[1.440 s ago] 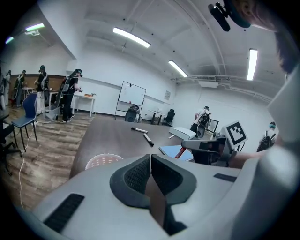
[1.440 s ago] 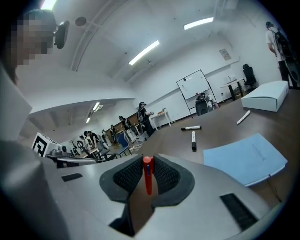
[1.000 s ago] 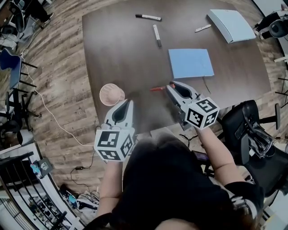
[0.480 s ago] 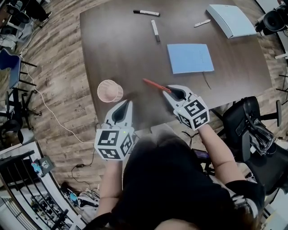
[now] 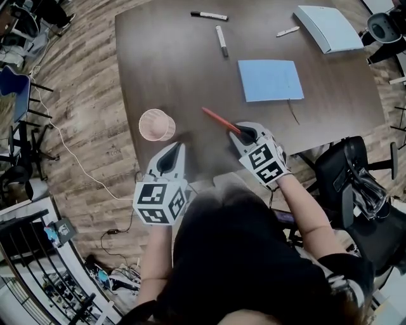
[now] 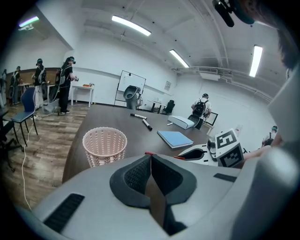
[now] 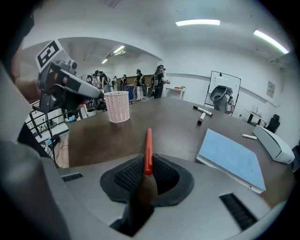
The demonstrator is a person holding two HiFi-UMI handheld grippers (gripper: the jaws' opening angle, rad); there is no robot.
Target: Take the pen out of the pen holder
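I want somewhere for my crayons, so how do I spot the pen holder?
On the brown table, look at the left edge, just ahead of the left gripper. The pen holder stands there alone: a pale pink round basket full of holes, unlike the flat blue notebook and markers.

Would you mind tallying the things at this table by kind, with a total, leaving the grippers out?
Pens and markers: 4 (red pen in the right gripper, black marker, grey marker, white pen)
Books: 2 (blue notebook, pale book)
Pen holder: 1
Total: 7
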